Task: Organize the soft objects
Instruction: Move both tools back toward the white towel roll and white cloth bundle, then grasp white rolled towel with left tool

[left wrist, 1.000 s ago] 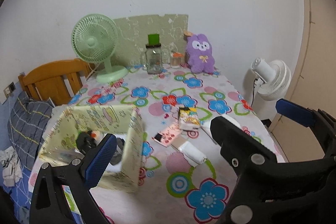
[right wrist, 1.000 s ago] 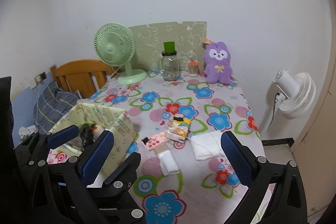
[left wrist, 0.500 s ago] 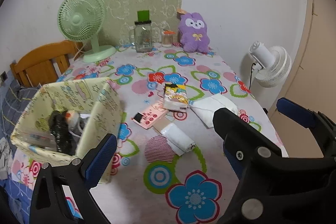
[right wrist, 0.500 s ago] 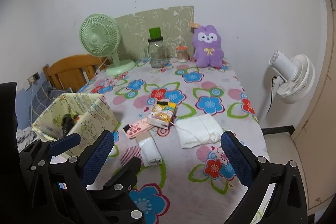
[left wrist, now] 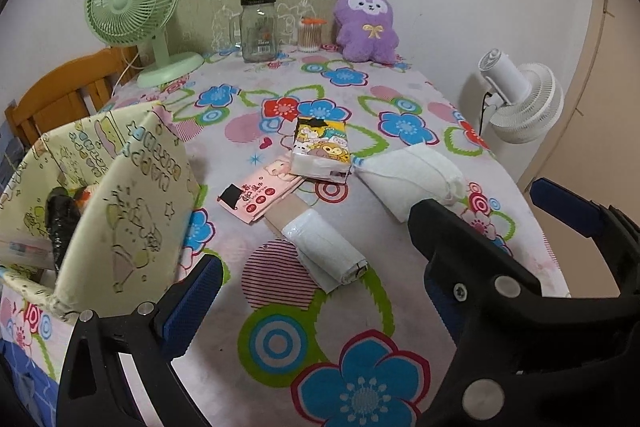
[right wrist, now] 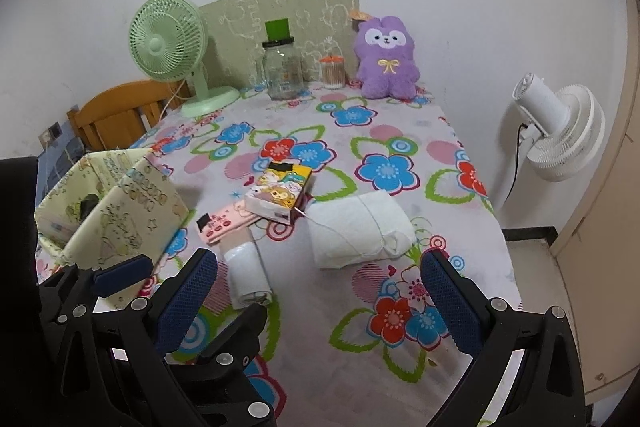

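I hold both grippers low over the near end of the table (right wrist: 400, 367), above its flowered cloth. My right gripper (right wrist: 320, 291) has its jaws spread wide with nothing between them, and my left gripper (left wrist: 316, 307) is spread wide and empty as well; in the right wrist view the left gripper sits just left of the right one.

The soft things lie ahead of my fingers, apart from them. The folded white cloth (right wrist: 358, 231), tied with a thin string, rests on the table just beyond my right gripper, roughly in line with the gap between its fingers. The white roll (right wrist: 246, 273) lies nearer, just ahead of the right gripper's left finger (right wrist: 182, 301), with one end on a strip of brown card. The pink packet (right wrist: 220, 223) lies flat just behind the roll, and the cartoon tissue pack (right wrist: 278, 193) overlaps its far edge and touches the white cloth's corner.

To the left stands the pale yellow fabric box (left wrist: 120, 195), close by my left gripper's left finger (left wrist: 192, 303), with a dark object inside it (I cannot tell what it is).

At the far end of the table stand a purple plush (right wrist: 386, 57), a green fan (right wrist: 170, 47), a glass jar (right wrist: 282, 71) and a small container of cotton swabs (right wrist: 333, 71)
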Motion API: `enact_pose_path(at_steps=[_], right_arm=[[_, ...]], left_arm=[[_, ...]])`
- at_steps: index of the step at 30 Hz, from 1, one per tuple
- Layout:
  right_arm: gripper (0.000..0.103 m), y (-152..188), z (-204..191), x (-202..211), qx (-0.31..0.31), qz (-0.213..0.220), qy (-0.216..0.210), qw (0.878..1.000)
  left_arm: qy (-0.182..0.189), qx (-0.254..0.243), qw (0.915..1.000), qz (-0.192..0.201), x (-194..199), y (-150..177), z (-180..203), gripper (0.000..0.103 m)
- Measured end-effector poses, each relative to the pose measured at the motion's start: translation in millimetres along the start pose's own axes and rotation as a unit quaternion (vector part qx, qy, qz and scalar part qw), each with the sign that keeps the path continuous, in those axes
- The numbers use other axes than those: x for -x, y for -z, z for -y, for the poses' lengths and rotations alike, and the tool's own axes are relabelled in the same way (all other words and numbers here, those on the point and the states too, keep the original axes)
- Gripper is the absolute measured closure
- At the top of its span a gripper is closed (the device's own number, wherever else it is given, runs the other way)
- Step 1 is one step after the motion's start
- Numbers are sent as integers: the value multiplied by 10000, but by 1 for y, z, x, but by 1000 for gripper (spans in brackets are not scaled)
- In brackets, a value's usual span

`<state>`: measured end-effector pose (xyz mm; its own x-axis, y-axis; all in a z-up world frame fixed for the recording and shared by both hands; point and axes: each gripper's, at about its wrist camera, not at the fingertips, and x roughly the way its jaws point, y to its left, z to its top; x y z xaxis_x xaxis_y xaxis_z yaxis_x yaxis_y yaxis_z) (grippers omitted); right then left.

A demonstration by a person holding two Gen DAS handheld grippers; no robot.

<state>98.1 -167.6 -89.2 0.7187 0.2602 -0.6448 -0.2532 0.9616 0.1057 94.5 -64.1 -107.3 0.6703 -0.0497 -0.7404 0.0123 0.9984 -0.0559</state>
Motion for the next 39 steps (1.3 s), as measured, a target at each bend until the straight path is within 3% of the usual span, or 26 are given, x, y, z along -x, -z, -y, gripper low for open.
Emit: enact_pose_path(at_steps=[9,18,26,35,39], right_arm=[[0,-5,12,-26,-67,-160,-42,9998],[0,-10,19,-49,-64,-321,-60,9994],[0,-9,20,-61,7,-446,-50,9990],[0,-10,18,-61,-25,-427,-168,9989],[0,-10,17,-55,13,-363,-165,9992]], left_arm=[[-105,145,9998,-128,-25,-7,0,9],[-92,419,9983,-399,-49,-12,-5,23],[-125,280,9976,-613,-57,-11,-2,53],[-100,324,9975,-619,-55,-11,-4,74],[-71,302,9978,-580,-48,-9,-1,78]])
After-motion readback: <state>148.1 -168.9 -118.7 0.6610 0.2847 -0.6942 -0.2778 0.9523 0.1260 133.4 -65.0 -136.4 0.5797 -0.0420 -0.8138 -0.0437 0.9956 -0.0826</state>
